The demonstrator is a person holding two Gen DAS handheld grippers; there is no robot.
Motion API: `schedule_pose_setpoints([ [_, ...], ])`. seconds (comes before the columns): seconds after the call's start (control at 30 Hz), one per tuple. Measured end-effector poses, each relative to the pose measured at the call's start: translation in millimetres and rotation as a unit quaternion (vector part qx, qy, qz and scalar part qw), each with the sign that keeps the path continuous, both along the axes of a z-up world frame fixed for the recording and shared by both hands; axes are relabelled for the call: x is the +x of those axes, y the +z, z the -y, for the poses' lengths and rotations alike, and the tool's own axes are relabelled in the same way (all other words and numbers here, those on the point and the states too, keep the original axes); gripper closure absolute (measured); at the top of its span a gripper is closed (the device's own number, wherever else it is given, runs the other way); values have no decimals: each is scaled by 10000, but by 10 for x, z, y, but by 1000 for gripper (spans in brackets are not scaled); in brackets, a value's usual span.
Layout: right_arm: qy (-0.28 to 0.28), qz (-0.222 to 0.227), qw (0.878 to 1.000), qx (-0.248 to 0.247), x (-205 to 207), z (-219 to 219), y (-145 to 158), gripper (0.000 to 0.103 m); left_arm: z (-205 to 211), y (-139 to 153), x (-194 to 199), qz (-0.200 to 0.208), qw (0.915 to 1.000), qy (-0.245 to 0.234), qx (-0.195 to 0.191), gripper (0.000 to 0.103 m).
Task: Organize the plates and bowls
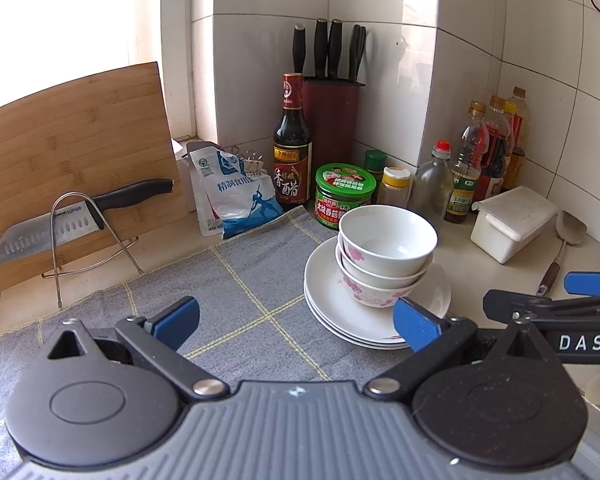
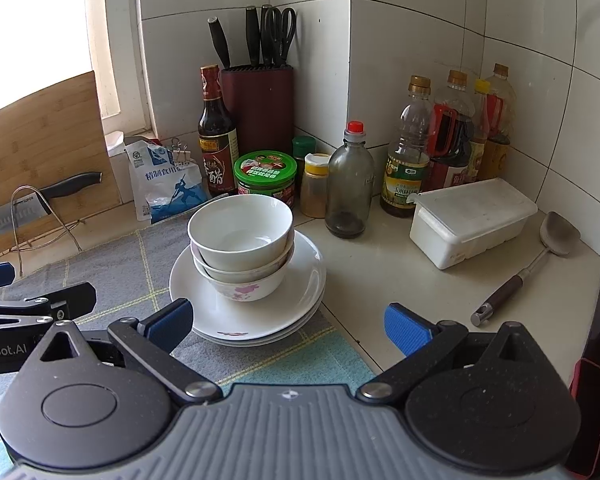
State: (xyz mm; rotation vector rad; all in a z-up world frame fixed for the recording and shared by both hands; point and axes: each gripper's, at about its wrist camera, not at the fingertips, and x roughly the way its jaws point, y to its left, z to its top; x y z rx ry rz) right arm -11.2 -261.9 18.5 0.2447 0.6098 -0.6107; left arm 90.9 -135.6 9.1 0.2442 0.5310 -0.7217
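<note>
Three white bowls (image 1: 386,254) (image 2: 242,246) with pink flower prints are nested upright on a stack of white plates (image 1: 332,304) (image 2: 300,284), which rests on the right part of a grey checked cloth (image 1: 236,292) (image 2: 112,268). My left gripper (image 1: 296,326) is open and empty, a little before the stack and to its left; its right fingertip overlaps the plates' near rim. My right gripper (image 2: 288,326) is open and empty too, just in front of the plates. Each gripper shows at the edge of the other's view.
Behind the stack stand a green-lidded jar (image 1: 344,196) (image 2: 266,176), a vinegar bottle (image 1: 292,140) (image 2: 216,132), a knife block (image 1: 332,120), spice jars and several oil bottles (image 2: 452,140). A white lidded box (image 2: 472,220) and a ladle (image 2: 532,260) lie right. A cutting board (image 1: 72,160) and knife (image 1: 68,220) stand left.
</note>
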Motion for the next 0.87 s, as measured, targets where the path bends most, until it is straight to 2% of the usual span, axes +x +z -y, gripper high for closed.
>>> schedule_pose_setpoints([
  [0.87,-24,1,10000,-12,10,-1,17,0,18,15,35,5,10000,21,-1,1],
])
